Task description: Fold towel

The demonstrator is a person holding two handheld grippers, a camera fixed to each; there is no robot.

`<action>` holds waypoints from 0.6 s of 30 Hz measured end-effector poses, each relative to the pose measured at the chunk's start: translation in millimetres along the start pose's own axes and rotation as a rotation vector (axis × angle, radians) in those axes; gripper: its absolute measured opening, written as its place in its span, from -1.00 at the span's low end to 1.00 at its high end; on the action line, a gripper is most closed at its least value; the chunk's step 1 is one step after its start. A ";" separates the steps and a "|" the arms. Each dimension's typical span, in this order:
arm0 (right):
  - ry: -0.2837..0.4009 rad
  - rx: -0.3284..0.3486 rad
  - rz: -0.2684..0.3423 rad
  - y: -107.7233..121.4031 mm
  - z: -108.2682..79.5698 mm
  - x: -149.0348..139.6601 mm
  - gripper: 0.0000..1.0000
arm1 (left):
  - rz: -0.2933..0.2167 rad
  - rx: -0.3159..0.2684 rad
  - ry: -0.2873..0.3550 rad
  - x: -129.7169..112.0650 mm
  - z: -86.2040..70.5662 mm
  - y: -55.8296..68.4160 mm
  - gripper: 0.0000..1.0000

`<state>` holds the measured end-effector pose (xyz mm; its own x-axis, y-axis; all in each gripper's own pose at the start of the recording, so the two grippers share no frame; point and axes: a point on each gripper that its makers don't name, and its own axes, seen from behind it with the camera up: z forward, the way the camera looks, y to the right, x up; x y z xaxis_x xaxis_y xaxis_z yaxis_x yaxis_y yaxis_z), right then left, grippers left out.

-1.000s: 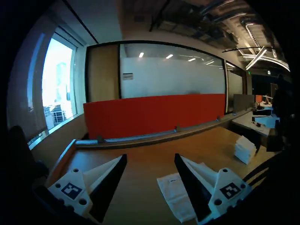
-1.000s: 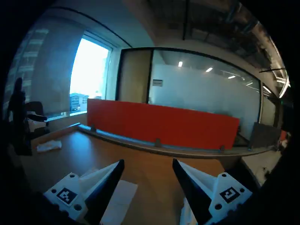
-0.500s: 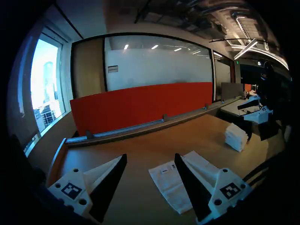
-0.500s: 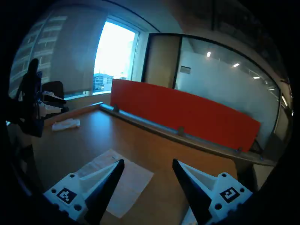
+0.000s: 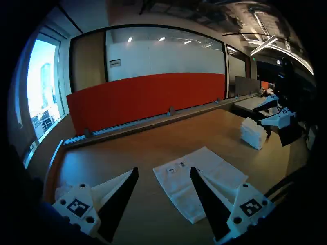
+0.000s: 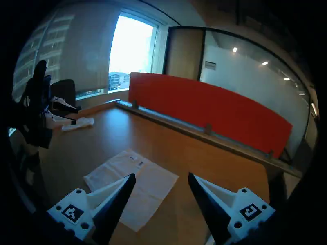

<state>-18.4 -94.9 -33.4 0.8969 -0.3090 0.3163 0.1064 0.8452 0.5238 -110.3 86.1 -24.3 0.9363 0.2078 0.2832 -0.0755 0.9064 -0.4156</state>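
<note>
A white towel [image 5: 178, 183] lies spread flat on the wooden desk [image 5: 163, 143], with a small tag near its far edge. My left gripper [image 5: 163, 169] is open above the towel's near-left part, nothing between its fingers. In the right gripper view the same towel [image 6: 151, 183] lies just ahead, and my right gripper [image 6: 161, 175] is open over its near edge. Each gripper appears from the other's camera, held by a person: the right gripper [image 5: 273, 112] at the far right, the left gripper [image 6: 60, 112] at the far left.
A stack of folded white towels [image 5: 253, 132] sits on the desk to the right of the flat towel. A crumpled white cloth [image 6: 79, 122] lies near the left gripper. A red divider [image 5: 147, 98] with a metal rail runs along the desk's far edge.
Both cameras have tipped down and drawn in toward the desk, so the flat towel shows far more fully. Both grippers stay open.
</note>
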 end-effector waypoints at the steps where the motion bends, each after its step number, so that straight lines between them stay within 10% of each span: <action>1: -0.002 0.003 0.001 -1.4 1.7 -3.9 0.99 | 0.002 -0.003 -0.007 -4.4 1.6 1.5 0.87; 18: -0.112 0.056 -0.021 -27.9 31.3 -92.0 0.99 | 0.037 -0.064 -0.156 -96.9 33.3 35.7 0.88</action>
<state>-117.4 -103.7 -52.4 0.8410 -0.3759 0.3890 0.0979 0.8130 0.5739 -215.2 110.7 -37.8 0.8683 0.2999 0.3952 -0.0826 0.8728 -0.4811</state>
